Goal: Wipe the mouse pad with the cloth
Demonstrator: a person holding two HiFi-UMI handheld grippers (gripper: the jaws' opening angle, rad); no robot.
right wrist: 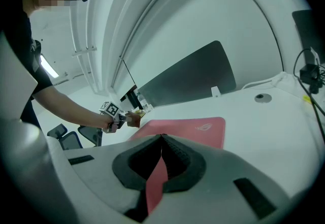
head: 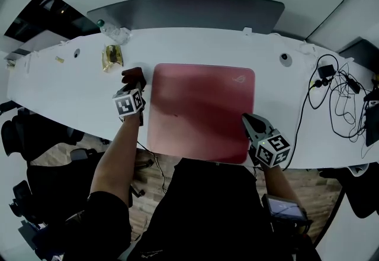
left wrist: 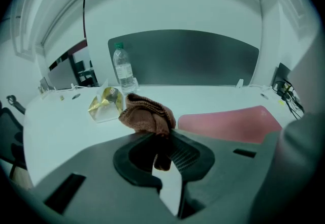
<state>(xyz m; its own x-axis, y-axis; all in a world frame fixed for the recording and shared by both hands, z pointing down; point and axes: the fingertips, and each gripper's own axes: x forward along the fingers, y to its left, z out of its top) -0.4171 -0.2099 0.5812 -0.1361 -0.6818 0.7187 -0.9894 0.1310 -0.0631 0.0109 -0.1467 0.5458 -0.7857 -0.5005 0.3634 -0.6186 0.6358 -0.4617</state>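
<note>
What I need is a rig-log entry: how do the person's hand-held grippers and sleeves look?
Both the left hand-held gripper and right hand-held gripper have grey bodies, dark jaws with ribbed pads, and a white cube printed with black square markers. The person wears a black short-sleeved top.

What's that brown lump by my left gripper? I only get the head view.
Observer: It's the cloth. The left gripper view shows the left gripper shut on it, with most of it bunched beyond the tips.
Operator: Is my right gripper grabbing anything?
Observer: No. In its own view the right gripper has its jaws closed tip to tip, and only the red mouse pad shows through the gap below them.
Operator: And the shiny blob at the back of the desk?
Observer: A clear water bottle with a green cap, standing upright behind a gold packet.
</note>
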